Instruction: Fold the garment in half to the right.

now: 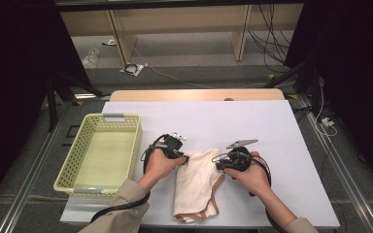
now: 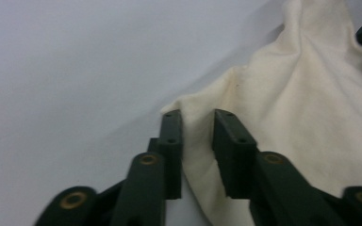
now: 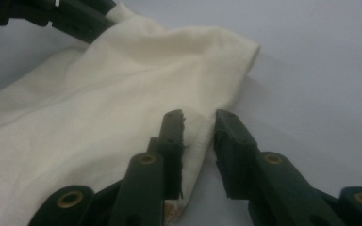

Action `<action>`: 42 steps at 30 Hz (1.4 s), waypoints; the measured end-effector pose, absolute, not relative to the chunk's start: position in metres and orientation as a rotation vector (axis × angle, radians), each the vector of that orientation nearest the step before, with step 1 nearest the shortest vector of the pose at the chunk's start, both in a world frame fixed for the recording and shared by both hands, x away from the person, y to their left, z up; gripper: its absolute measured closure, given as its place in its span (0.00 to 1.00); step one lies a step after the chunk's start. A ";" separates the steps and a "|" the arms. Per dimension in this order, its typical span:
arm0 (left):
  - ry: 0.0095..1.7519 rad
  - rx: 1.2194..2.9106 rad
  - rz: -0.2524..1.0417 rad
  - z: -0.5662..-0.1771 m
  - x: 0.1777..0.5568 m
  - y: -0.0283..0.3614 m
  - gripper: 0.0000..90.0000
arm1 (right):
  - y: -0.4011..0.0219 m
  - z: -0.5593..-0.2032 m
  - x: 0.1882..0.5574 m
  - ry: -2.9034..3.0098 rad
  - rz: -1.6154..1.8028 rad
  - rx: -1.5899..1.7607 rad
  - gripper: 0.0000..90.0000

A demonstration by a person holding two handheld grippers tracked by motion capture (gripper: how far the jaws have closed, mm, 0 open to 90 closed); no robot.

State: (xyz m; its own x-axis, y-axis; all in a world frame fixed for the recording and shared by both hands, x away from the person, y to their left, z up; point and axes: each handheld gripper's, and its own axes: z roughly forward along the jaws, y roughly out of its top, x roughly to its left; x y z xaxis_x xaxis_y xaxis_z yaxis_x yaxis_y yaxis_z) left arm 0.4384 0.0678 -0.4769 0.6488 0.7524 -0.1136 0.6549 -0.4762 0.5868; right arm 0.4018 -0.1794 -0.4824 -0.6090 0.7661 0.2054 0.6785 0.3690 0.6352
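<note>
Yellow perforated basket (image 1: 102, 153) sits at the left of the white table (image 1: 272, 126), with nothing in it.

Left gripper (image 1: 183, 158) is just right of the basket, at the left upper edge of the cream cloth (image 1: 194, 182). In the left gripper view its jaws stand a little apart with a fold of cloth (image 2: 283, 108) between them; I can't tell if the pads actually press it.

The cloth lies mid-table, near edge, bunched at the top between both grippers, with a tan band at its near end.

Right gripper (image 1: 219, 165) is at the cloth's right upper edge. In the right gripper view the hemmed cloth edge (image 3: 122, 94) runs between its jaws, which stand slightly apart; whether they pinch it isn't clear either.
</note>
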 end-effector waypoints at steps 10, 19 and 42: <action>1.206 2.100 0.122 -0.474 0.445 0.087 0.96 | -0.180 -0.485 0.404 2.517 1.078 1.360 0.94; 1.225 2.121 0.237 -0.476 0.447 0.090 0.94 | -0.181 -0.483 0.403 2.500 1.063 1.342 0.86; 1.143 2.101 0.323 -0.453 0.412 0.103 0.63 | -0.205 -0.475 0.391 2.392 1.191 1.227 0.64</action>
State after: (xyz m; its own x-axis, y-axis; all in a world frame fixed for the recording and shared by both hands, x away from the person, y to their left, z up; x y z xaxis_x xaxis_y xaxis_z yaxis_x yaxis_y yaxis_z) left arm 0.4120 0.1034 -0.4533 0.5771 0.8090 -0.1118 0.6311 -0.3549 0.6897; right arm 0.3906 -0.2054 -0.4746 -0.6352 0.7529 0.1722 0.5913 0.3306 0.7356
